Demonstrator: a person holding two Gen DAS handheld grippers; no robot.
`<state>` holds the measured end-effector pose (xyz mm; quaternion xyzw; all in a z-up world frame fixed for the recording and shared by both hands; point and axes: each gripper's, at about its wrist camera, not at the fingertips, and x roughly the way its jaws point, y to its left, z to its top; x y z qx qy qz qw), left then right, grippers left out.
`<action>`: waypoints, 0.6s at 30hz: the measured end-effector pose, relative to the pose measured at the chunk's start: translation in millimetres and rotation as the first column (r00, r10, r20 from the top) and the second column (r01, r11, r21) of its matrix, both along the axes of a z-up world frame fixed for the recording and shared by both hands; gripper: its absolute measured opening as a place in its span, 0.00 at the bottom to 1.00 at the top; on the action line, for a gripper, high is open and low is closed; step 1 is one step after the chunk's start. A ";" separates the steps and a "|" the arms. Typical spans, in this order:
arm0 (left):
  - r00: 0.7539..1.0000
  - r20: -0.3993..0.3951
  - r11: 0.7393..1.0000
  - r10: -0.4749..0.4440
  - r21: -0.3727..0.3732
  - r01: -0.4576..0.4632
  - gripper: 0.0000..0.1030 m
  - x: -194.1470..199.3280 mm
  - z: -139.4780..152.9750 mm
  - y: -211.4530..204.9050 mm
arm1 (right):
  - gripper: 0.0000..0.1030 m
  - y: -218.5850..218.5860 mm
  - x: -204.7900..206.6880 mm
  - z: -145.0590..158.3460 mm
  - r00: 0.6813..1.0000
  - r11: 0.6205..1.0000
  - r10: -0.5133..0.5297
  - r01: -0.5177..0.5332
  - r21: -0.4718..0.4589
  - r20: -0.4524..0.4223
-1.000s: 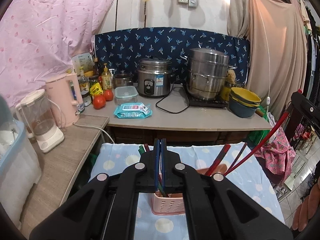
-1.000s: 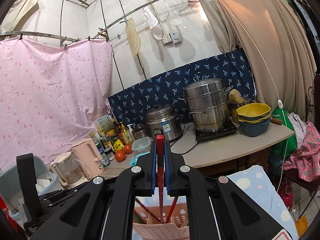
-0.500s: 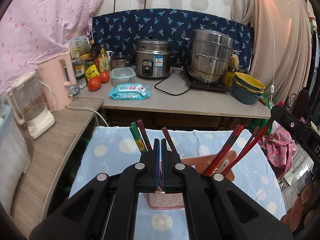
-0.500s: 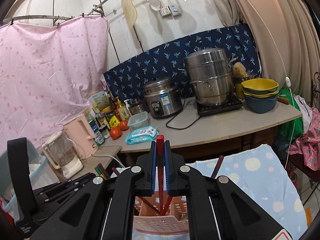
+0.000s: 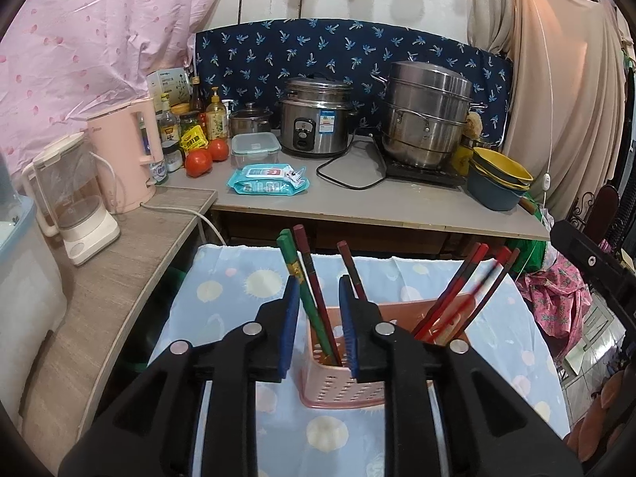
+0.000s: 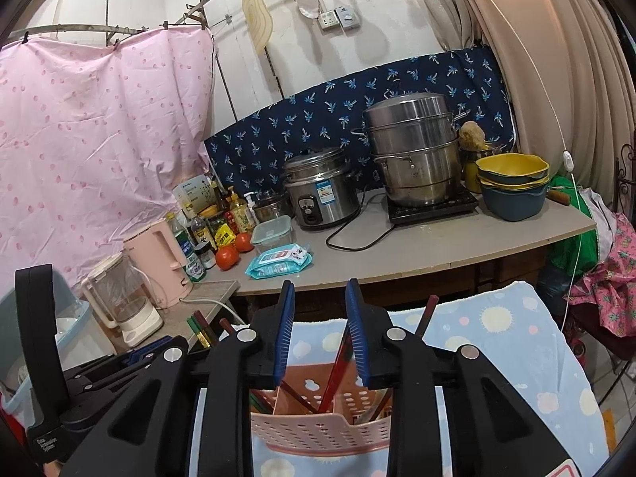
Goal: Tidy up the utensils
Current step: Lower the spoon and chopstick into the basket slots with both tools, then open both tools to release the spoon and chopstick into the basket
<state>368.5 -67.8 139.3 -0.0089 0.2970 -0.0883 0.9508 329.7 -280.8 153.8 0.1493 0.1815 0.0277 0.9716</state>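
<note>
The chopsticks (image 5: 314,298) are thin, stiff, light sticks and look smooth, so they may slip; pinching one near its top end looks best. They stand leaning in the pink basket (image 5: 342,391), some green and dark ones on its left side, red ones (image 5: 461,294) on its right. The basket sits on a blue cloth (image 5: 234,290) over the bench. The left gripper (image 5: 318,326) has its fingers apart, holding nothing. The right gripper (image 6: 320,330) is spread apart too, just above the basket (image 6: 318,433).
</note>
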 end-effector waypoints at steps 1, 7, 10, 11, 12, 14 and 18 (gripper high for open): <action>1.000 0.000 1.000 0.001 0.002 -0.001 0.19 -2.1 -0.4 0.5 | 0.26 -0.3 -1.6 -0.7 1.000 1.000 -0.001 0.001 -0.003 -0.002; 1.000 0.004 1.000 0.003 0.009 -0.003 0.19 -12.0 -2.6 2.4 | 0.26 0.7 -13.7 -8.3 1.000 1.000 0.004 -0.004 -0.012 -0.021; 1.000 0.002 1.000 0.005 0.011 -0.005 0.20 -19.3 -4.5 3.4 | 0.26 1.9 -20.1 -11.9 1.000 1.000 0.007 -0.007 -0.020 -0.029; 1.000 0.002 1.000 0.006 0.013 -0.006 0.21 -21.3 -4.8 3.5 | 0.26 2.8 -22.3 -13.0 0.999 1.000 0.008 -0.008 -0.025 -0.031; 1.000 0.001 1.000 0.008 0.014 -0.008 0.22 -23.5 -5.5 4.2 | 0.26 3.5 -25.2 -14.5 0.999 0.999 0.009 -0.010 -0.031 -0.036; 1.000 -0.002 1.000 0.011 0.016 -0.011 0.25 -29.4 -8.1 5.7 | 0.26 4.9 -30.1 -17.0 0.999 0.999 0.015 -0.016 -0.040 -0.045; 1.000 -0.014 1.000 0.013 0.021 -0.013 0.27 -41.3 -15.0 7.4 | 0.26 7.2 -42.5 -24.4 0.997 0.999 0.022 -0.026 -0.048 -0.068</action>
